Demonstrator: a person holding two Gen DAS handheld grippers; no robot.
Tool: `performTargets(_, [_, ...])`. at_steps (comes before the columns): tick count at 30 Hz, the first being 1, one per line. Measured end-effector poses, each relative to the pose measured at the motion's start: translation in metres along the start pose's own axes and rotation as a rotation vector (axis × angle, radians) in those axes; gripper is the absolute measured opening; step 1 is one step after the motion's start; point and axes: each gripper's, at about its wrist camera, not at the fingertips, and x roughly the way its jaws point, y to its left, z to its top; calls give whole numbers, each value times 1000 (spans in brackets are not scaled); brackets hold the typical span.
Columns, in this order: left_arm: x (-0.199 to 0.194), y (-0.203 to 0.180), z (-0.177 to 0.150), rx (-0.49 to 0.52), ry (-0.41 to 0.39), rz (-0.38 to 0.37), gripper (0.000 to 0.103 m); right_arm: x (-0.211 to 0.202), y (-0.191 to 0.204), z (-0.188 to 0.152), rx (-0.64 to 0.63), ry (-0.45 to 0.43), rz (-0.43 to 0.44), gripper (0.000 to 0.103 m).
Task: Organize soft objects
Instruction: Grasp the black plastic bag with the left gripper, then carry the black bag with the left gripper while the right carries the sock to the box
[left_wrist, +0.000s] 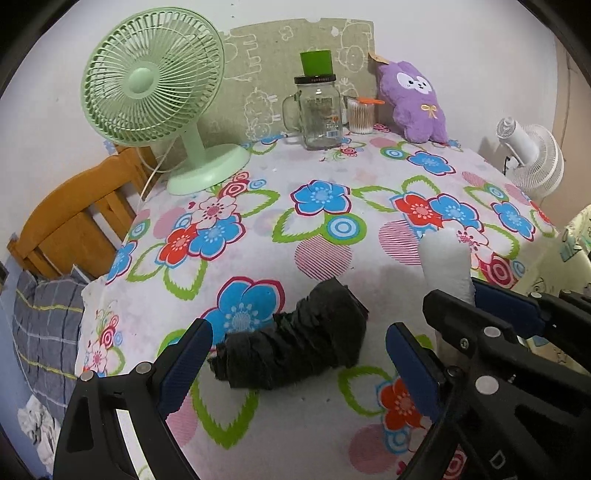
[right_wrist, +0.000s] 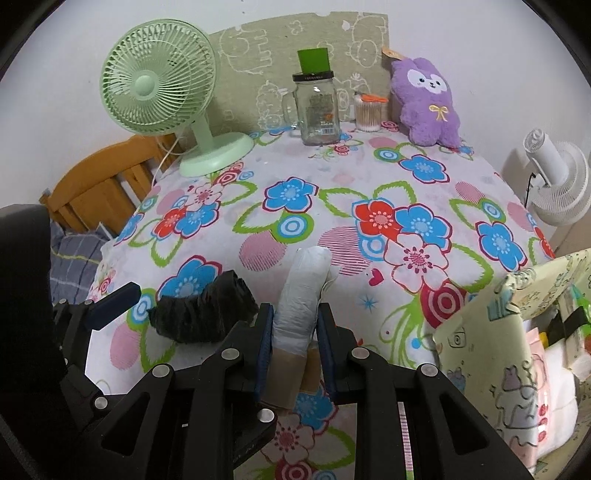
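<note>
A black roll of plastic bags (left_wrist: 295, 339) lies on the flowered tablecloth (left_wrist: 314, 229) between the fingers of my left gripper (left_wrist: 299, 347), which is open and does not touch it. The roll also shows in the right wrist view (right_wrist: 203, 314). My right gripper (right_wrist: 293, 325) is shut on a white roll of plastic bags (right_wrist: 303, 295) with a brown cardboard core, held just above the cloth. That white roll (left_wrist: 447, 266) and the right gripper (left_wrist: 491, 306) show at the right of the left wrist view. A purple plush toy (right_wrist: 428, 103) leans at the back right.
A green desk fan (left_wrist: 155, 99) stands at the back left. A glass jar (left_wrist: 319, 110) with a green cup on it and a cotton-swab pot (left_wrist: 360, 116) stand at the back. A patterned storage box (right_wrist: 517, 350) is at the right. A white fan (right_wrist: 557, 181) and a wooden chair (left_wrist: 74, 218) flank the table.
</note>
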Motion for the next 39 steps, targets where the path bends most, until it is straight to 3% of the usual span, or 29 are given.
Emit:
performTargets(3, [8, 1, -1, 10, -13, -5, 96, 8, 0, 1, 6, 12, -8, 26])
performTargets(11, [35, 2, -5, -3, 57, -36, 95, 27, -2, -1, 10, 58, -21, 26])
performTargets(17, [41, 0, -8, -10, 119, -104, 72, 34, -4, -3, 9, 78, -16, 27])
performTargets(20, [38, -2, -11, -10, 119, -140, 56, 33, -5, -3, 15, 78, -16, 27])
performTargets(21, [36, -3, -11, -13, 121, -146, 47, 33, -6, -4, 16, 79, -15, 27])
performTargets(39, [-9, -14, -18, -40, 45, -122, 43, 1, -12, -14, 5, 41, -4, 27])
